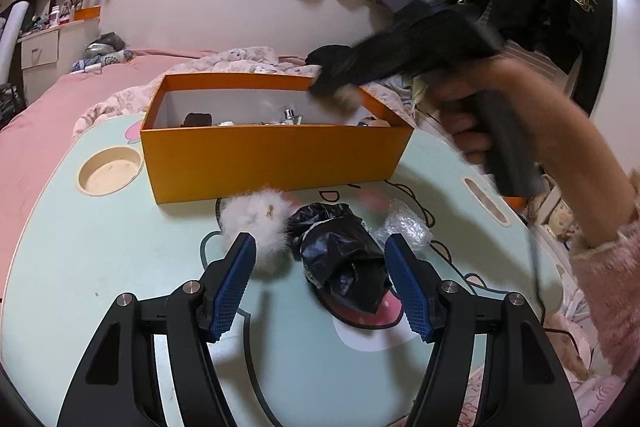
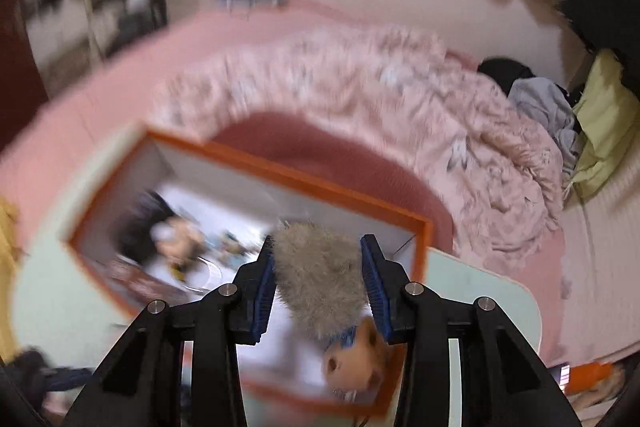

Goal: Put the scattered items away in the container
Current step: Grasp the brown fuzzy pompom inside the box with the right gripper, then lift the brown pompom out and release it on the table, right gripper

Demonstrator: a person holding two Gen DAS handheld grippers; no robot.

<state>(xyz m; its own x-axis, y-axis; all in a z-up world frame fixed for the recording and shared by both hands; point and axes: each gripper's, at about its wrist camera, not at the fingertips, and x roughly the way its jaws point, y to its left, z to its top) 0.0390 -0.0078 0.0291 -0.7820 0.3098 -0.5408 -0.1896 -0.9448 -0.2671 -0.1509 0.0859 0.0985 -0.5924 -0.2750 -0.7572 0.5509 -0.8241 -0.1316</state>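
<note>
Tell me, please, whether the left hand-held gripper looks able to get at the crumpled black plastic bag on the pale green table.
Probably yes: the left hand-held gripper is open, and the crumpled black plastic bag lies straight ahead between its fingers, uncovered. Only the white fluffy pompom crowds its left side.

1. One orange box (image 1: 276,163) on the surface (image 1: 100,247); I count no second container.
2. Loose items on the surface in front of the box, three: one white fluffy pom-pom (image 1: 256,217), one crumpled black plastic bag (image 1: 340,255), one clear bubble-wrap scrap (image 1: 404,227).
3. One grey furry toy (image 2: 320,279) between the pads of my right hand-held gripper (image 2: 318,281).
4. Items inside the box: several, too blurred to count.
5. Two hand-held grippers, the left hand-held gripper (image 1: 320,267) being the second.
</note>
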